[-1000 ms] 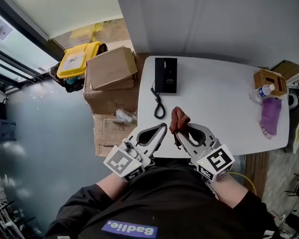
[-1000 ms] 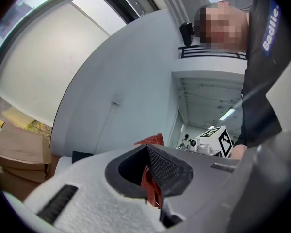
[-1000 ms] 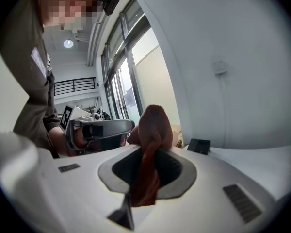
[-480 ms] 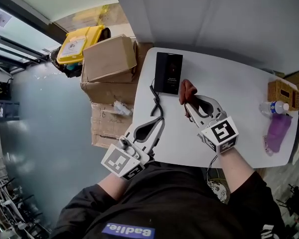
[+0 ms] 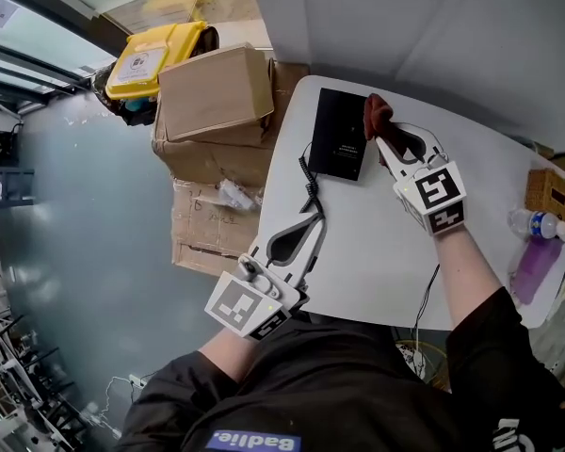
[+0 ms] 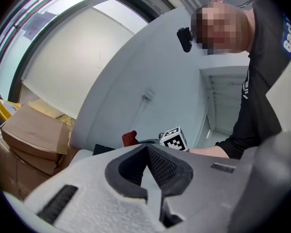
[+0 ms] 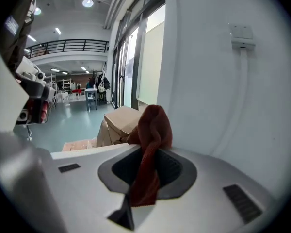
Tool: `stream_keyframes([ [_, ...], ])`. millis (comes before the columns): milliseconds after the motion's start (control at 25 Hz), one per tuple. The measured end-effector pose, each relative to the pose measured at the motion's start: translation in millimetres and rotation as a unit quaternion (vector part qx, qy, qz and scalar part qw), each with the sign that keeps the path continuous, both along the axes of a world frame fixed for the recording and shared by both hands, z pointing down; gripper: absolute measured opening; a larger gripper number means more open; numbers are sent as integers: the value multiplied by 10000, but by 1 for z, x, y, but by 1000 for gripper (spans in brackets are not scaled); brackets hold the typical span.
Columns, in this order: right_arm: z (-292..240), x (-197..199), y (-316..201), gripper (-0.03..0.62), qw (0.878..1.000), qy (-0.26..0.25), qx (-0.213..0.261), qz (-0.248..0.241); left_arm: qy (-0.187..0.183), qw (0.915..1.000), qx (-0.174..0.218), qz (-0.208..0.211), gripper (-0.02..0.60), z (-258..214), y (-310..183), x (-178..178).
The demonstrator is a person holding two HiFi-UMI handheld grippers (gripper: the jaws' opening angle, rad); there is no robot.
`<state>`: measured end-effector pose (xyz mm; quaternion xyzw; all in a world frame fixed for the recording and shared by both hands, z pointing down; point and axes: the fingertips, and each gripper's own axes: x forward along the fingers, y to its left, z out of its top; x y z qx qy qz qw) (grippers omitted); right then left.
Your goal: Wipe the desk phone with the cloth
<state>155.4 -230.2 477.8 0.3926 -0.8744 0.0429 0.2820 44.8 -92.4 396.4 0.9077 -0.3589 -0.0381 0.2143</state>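
Note:
The black desk phone (image 5: 340, 146) lies flat near the far left edge of the white table (image 5: 386, 243), its coiled cord (image 5: 312, 191) trailing toward me. My right gripper (image 5: 380, 137) is shut on a dark red cloth (image 5: 377, 114), held at the phone's right far corner; the cloth (image 7: 150, 149) hangs between the jaws in the right gripper view. My left gripper (image 5: 311, 222) is shut with nothing in it, hovering at the table's near left edge below the cord. In the left gripper view the cloth (image 6: 129, 138) and phone (image 6: 103, 149) show beyond the closed jaws.
Cardboard boxes (image 5: 212, 97) are stacked left of the table, with a yellow bin (image 5: 155, 56) behind them. At the table's right end stand a wicker box (image 5: 550, 191), a water bottle (image 5: 534, 222) and a purple cloth (image 5: 532, 265). A grey wall runs behind the table.
My right gripper has carried the cloth away from me and up to the phone's far right corner. The left gripper has stayed near the table's front edge.

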Motion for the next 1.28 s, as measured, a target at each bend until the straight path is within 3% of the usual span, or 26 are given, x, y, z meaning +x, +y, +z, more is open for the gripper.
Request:
stream_keyframes([
  [320,19,-16,-42,81,9965,713,172,-406,179,9998,-97,-62,13,15,-11,-4],
  [640,53,-34,-61,81,9748,1961,377,-993,103,9995,-299,-96,13,37,-15,-7],
  [920,71,-46,-36,81,9706,2063,295,-1207,110,9990,-429,-74,14,45,-12,-9],
  [1280,98,-59,16,81,9703,2037,37,-1304,30,9995,-323,10,14,45,0,-18],
])
